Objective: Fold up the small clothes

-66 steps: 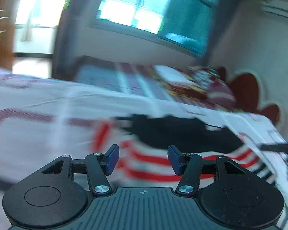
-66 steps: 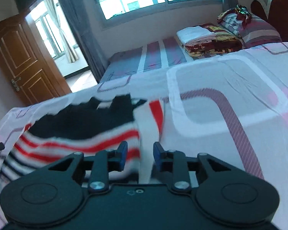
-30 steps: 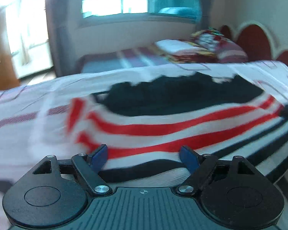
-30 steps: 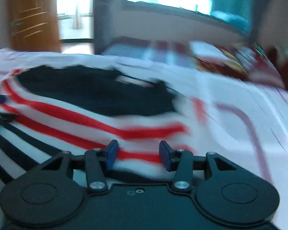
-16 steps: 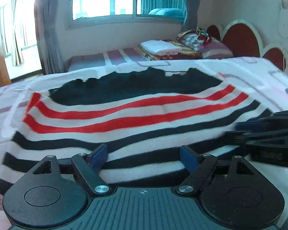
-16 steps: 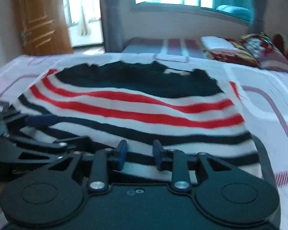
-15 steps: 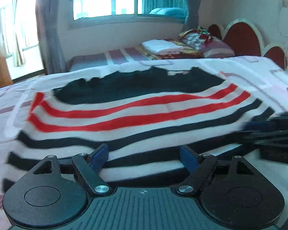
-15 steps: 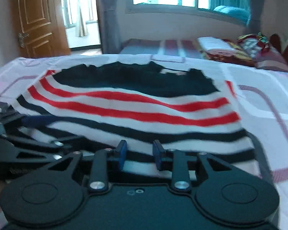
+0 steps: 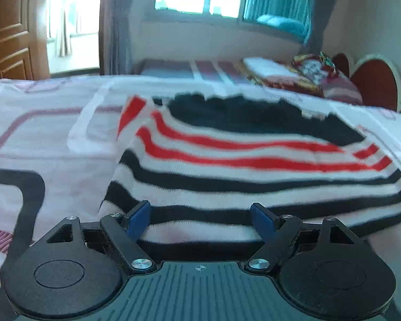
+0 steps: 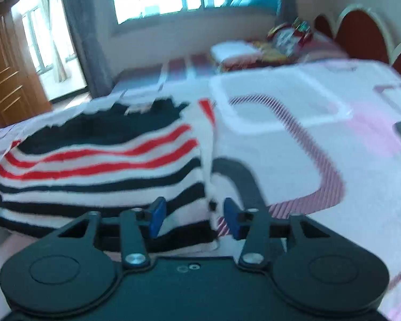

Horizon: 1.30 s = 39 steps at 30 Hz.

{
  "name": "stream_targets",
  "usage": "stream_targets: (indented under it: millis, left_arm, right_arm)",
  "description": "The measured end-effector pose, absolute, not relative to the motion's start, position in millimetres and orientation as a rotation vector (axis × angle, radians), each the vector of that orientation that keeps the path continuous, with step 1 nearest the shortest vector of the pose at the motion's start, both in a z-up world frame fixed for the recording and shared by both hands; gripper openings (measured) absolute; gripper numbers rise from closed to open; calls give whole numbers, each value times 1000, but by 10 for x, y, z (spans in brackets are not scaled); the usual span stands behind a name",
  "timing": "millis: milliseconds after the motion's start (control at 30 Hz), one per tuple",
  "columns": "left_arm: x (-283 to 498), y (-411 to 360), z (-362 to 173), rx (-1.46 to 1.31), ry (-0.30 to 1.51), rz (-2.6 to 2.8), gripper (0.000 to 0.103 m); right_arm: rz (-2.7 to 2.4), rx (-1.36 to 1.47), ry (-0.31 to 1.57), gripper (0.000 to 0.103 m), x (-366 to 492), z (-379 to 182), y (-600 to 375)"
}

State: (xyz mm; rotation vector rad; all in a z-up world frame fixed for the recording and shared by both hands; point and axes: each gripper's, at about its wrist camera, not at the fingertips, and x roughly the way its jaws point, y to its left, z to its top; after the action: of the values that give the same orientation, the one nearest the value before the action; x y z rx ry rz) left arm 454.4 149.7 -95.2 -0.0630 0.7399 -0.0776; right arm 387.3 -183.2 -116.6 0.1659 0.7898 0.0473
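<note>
**Trainee:** Where should I be taking hold?

**Coach:** At the near hem of the striped sweater point(image 9: 227, 165), which lies spread flat on the patterned bedsheet point(image 9: 40, 139), black yoke at the far end and hem towards you. Your left gripper point(image 9: 200, 218) sits over the near left part of that hem with its jaws spread wide and nothing pinched; the pads stand clear of the knit. Your right gripper point(image 10: 195, 218) is at the near right corner, and its jaws are closing with the corner of the hem in the gap between them, though you aren't yet pressing on it as far as I can see.

**Trainee:** So I just clamp and lift?

**Coach:** I'd have you slide the left one out towards its own corner first, so that you hold both ends of the hem. Catch both layers of cloth, not only the top one, and keep clear of the sheet underneath.

**Trainee:** How will the sweater behave?

**Coach:** It looks like a soft, fuzzy knit: white ground, black bands near you, red bands further up, then solid black. I'd expect it to sag between your grippers, so keep the hem taut as you carry it.
</note>
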Motion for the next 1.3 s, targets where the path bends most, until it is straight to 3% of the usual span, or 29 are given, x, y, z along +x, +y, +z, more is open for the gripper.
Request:
stream_targets:
  millis: [200,267,433,533,700,833,1167,1300]
  left_arm:
    - [4545,1421,-931,-16,747,-69,81]
    - [4438,1388,-805,29,698,-37,81]
    - [4491,1453,-919,14,751,-23,81]
    - [4485,1489,-959,-9,743,-30,82]
    - [4486,1486,-951,2,746,-34,82]
    - [4471,1426,-864,8,755,-6,89]
    - [4279,1326,-741,71,732,-13,90]
    - [4450,1465,-928,24,797,-33,93]
  right_arm:
    - [4,128,782,22,3763,-1326,-1832]
    - [-26,134,787,29,3779,-1235,-1812]
    - [24,64,637,34,3620,-987,-1590]
    - [34,-25,801,35,3807,-1276,-1420]
    - [40,-83,783,36,3796,-1316,-1349]
    - [56,-104,796,36,3788,-1293,-1362]
    - [107,-33,725,48,3569,-946,-1409]
    - [81,-50,836,46,3754,-1215,-1477]
